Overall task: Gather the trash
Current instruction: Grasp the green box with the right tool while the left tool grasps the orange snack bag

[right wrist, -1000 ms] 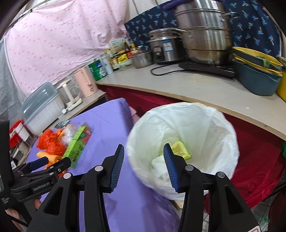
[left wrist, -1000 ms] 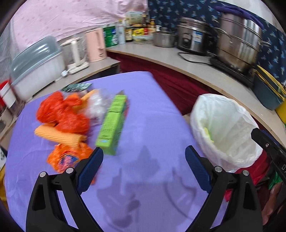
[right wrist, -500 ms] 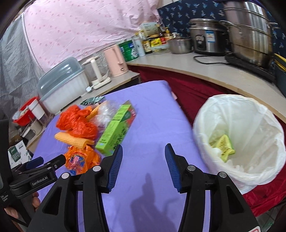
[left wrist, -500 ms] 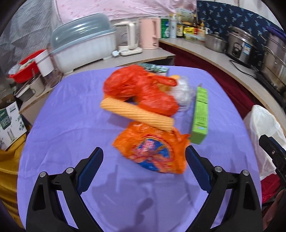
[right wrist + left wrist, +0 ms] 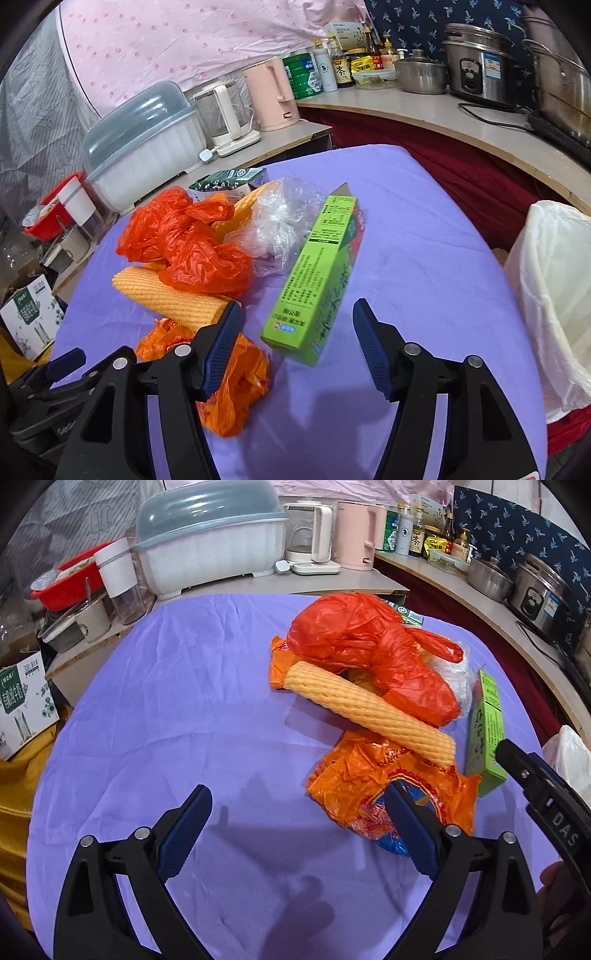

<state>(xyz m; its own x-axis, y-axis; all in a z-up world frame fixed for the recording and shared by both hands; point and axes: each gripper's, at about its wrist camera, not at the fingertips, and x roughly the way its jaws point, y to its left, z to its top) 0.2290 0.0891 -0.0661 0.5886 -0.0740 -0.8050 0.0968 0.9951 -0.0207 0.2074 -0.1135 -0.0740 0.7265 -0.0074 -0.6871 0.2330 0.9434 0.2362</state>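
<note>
A heap of trash lies on the purple table (image 5: 166, 709): a red plastic bag (image 5: 369, 642), a yellow foam net sleeve (image 5: 369, 709), a crumpled orange wrapper (image 5: 369, 790), a clear plastic bag (image 5: 280, 225) and a long green box (image 5: 317, 277). My left gripper (image 5: 299, 808) hangs open over bare cloth, its right finger above the orange wrapper's edge. My right gripper (image 5: 295, 332) is open and its jaws are opening; the green box's near end lies just ahead, between the fingertips, untouched. The white-lined trash bin (image 5: 554, 295) stands at the table's right edge.
A counter runs behind with a covered dish rack (image 5: 207, 542), a glass kettle (image 5: 310, 535), a pink kettle (image 5: 273, 92), bottles and steel pots (image 5: 476, 62). A small dark-green carton (image 5: 229, 181) lies behind the heap. A cardboard box (image 5: 22, 701) sits on the floor at left.
Both grippers swung from the bin side to the trash heap and came lower. The right jaws stand wider than before. The left jaws stay open.
</note>
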